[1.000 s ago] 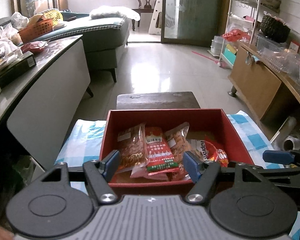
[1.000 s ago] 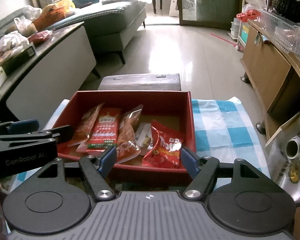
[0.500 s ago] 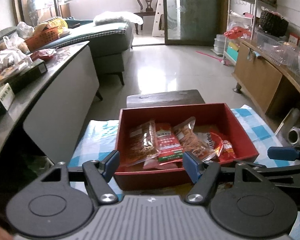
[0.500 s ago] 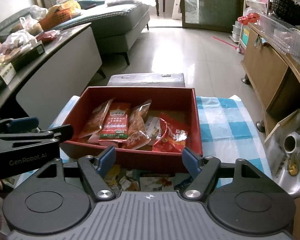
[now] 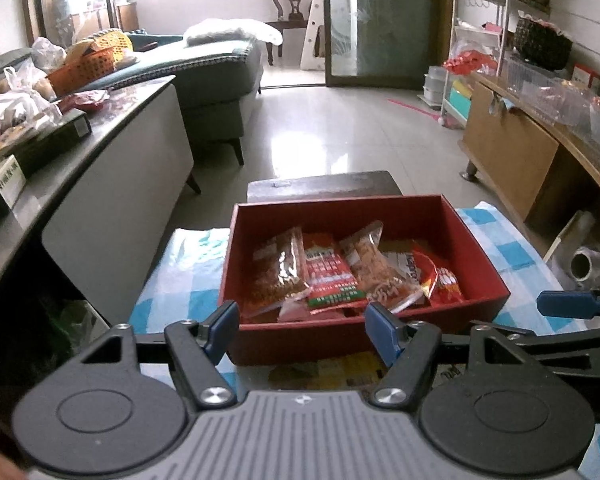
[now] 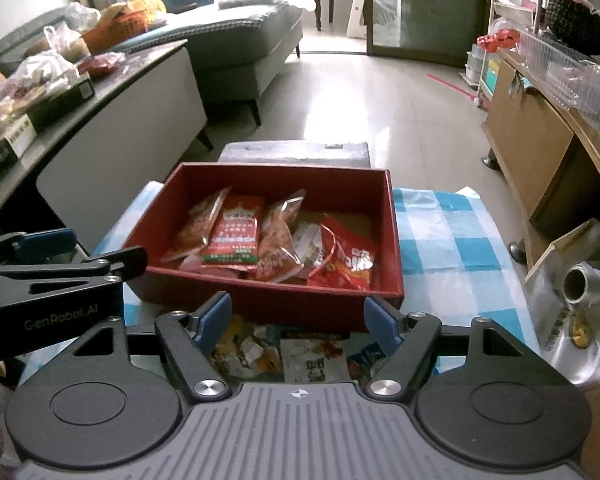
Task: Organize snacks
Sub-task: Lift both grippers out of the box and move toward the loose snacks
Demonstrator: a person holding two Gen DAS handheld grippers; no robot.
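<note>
1. Snacks fill a red box (image 5: 476,264) in the left wrist view: a clear packet of brown sticks (image 5: 280,276) at the left, a red and green packet (image 5: 330,276) beside it, a clear packet of orange strips (image 5: 374,272) next, and a red crisp bag (image 5: 438,278) at the right. The box sits on a blue checked cloth (image 5: 184,272) covering the worktop. The left gripper (image 5: 306,330) hangs near the box's near wall, its blue fingers (image 5: 220,326) wide apart with nothing between them. The right gripper's blue tip (image 5: 566,305) shows at the right edge.

2. Red box (image 6: 268,304) appears again in the right wrist view, with the same packets inside and the red crisp bag (image 6: 346,264) nearest the right wall. Loose wrappers (image 6: 312,360) lie on the worktop just in front of the box. The right gripper (image 6: 298,322) hovers over those wrappers, fingers (image 6: 378,322) spread wide and holding nothing. The left gripper (image 6: 60,276) reaches in from the left, near the box's left corner.
</note>
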